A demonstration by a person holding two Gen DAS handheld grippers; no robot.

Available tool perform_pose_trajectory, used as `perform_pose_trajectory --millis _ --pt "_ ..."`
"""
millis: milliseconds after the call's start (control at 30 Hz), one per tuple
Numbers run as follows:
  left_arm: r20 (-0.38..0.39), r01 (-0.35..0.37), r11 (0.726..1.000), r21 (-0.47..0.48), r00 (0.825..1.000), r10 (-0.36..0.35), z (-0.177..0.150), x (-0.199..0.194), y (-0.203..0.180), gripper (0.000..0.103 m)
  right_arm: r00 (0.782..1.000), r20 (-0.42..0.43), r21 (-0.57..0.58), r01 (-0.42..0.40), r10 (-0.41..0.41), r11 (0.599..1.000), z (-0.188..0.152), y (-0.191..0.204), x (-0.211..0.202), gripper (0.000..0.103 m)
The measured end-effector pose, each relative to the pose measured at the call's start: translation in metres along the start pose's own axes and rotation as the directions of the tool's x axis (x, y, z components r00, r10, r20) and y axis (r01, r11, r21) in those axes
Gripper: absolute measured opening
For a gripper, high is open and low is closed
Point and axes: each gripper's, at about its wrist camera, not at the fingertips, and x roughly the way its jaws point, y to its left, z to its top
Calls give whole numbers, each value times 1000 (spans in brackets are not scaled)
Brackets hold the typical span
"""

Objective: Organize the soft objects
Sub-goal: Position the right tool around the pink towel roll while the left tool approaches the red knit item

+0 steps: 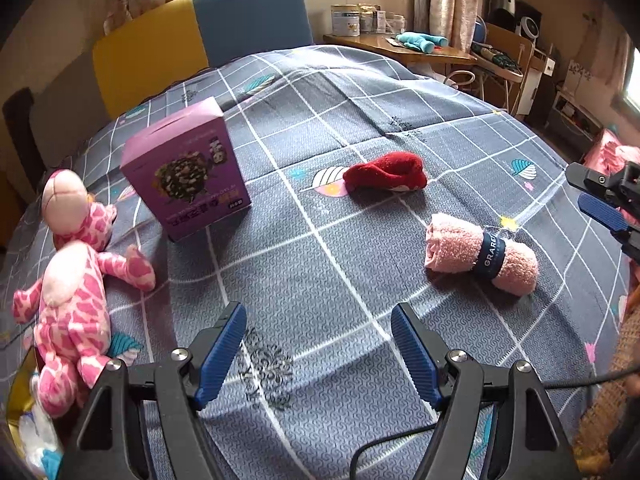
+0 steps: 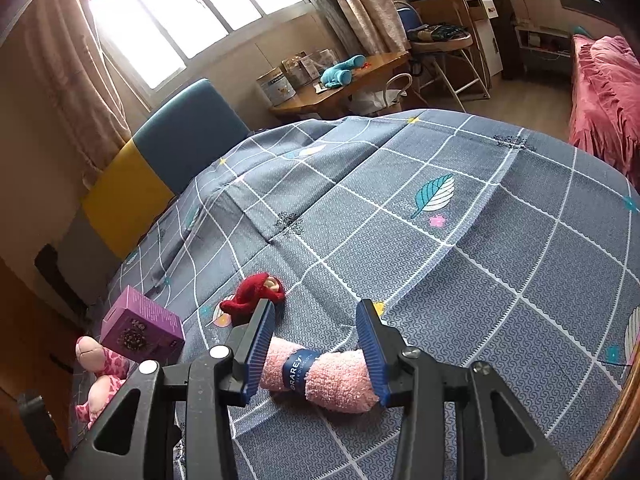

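- Nearest the cameras, the left gripper [image 1: 318, 354] stands wide and empty over the bedspread [image 1: 320, 272]; the right gripper [image 2: 316, 350] straddles the pink rolled towel [image 2: 320, 376], whether gripped I cannot tell.
- Farther off, the red sock [image 1: 386, 172] and pink plush toys [image 1: 76, 280] lie scattered, seemingly unsorted.

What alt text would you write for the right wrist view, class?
The right gripper has its fingers either side of a rolled pink towel with a navy band, lying on a grey checked bedspread. Behind lie a red sock, a purple box and a pink plush toy.
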Motion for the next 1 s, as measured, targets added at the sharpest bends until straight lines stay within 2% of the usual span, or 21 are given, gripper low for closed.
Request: perform_pose_trajectory --millis 467,667,1000 --pt "29 -30 987 158 999 26 27 20 -29 75 999 -31 24 -24 25 999 -1 -4 6 43" --pt "62 -37 967 251 998 22 32 24 -42 75 998 -44 29 -36 37 999 -2 -4 8 43" --pt "81 4 930 368 996 -37 52 46 -52 75 997 -61 39 -55 57 998 -3 -4 11 43"
